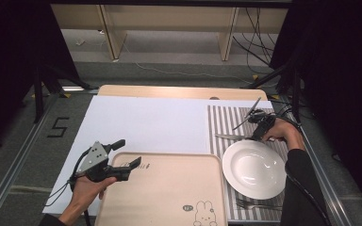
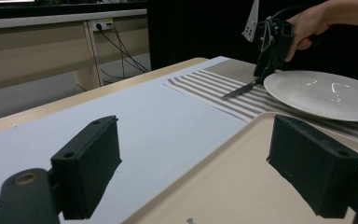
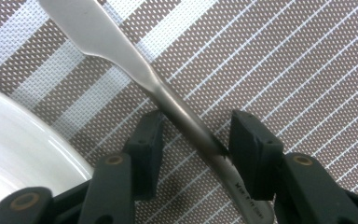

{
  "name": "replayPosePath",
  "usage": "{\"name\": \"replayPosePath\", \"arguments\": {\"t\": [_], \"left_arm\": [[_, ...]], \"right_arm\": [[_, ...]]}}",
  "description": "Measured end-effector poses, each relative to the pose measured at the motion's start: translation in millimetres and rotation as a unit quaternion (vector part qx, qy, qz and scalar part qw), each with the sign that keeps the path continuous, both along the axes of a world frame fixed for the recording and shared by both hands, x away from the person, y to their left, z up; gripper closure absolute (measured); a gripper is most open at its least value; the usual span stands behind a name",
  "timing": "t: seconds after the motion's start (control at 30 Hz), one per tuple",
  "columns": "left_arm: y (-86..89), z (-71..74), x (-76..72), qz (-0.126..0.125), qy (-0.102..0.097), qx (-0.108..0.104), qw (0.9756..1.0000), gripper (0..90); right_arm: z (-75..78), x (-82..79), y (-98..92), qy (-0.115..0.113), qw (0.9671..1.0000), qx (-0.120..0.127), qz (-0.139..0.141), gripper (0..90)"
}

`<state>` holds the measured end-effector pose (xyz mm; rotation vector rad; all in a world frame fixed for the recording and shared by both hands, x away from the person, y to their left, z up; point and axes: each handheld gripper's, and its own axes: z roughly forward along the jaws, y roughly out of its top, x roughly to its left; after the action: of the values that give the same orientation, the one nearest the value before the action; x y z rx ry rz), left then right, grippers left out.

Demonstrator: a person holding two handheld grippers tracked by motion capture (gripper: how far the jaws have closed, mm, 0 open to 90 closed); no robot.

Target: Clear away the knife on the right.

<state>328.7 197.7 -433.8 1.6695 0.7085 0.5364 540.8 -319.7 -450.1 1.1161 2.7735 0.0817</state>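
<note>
Between my right gripper's (image 3: 193, 140) half-closed jaws lies the butter knife (image 3: 135, 70), slanting across the striped placemat (image 3: 284, 60) just beside the white plate (image 3: 14, 140); the pads are close, but I cannot tell if they press it. My left gripper (image 1: 129, 165) hovers wide, holding nothing, over the beige tray's (image 1: 169, 193) corner.

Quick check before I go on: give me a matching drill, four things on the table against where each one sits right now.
1 knife
2 fork
3 plate
4 left gripper

a open, over the tray's far left corner
b on the striped mat, between knife and fork
c handle between the right gripper's fingers
d at the mat's near edge

1-c, 2-d, 3-b, 4-a
</note>
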Motion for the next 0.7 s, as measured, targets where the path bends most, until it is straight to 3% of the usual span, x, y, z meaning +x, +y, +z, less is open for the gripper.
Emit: {"name": "replayPosePath", "arguments": {"t": [0.03,0.07,0.13,0.33,0.5,0.67,0.7], "left_arm": [[-0.1,0.0,0.0,0.0,0.0,-0.001,1.0,15.8],[-0.1,0.1,0.1,-0.001,0.0,-0.001,1.0,15.9],[-0.3,0.3,0.1,-0.002,-0.001,0.0,1.0,15.9],[-0.3,0.2,0.0,-0.001,-0.002,0.001,1.0,15.9],[-0.1,0.2,0.0,0.0,-0.002,0.0,1.0,15.9],[-0.5,-0.2,0.2,0.0,-0.001,0.002,1.0,15.9],[-0.5,-0.1,0.1,-0.001,-0.003,0.004,1.0,15.9]], "right_arm": [[0.0,-0.8,0.6,-0.002,1.0,-0.003,0.002,56.1],[0.3,-2.8,3.4,-0.001,0.9999,-0.004,-0.014,56.6],[0.6,-3.6,2.2,-0.006,0.9999,-0.005,0.013,60.5],[0.3,-6.9,3.5,-0.013,0.9996,-0.004,0.026,65.6],[0.1,-8.4,7.3,-0.005,0.9993,-0.007,0.036,74.0],[0.9,-9.2,12.1,0.001,0.9987,-0.029,0.043,76.5],[0.0,-9.5,11.7,-0.002,0.9987,-0.022,0.046,77.4]]}}
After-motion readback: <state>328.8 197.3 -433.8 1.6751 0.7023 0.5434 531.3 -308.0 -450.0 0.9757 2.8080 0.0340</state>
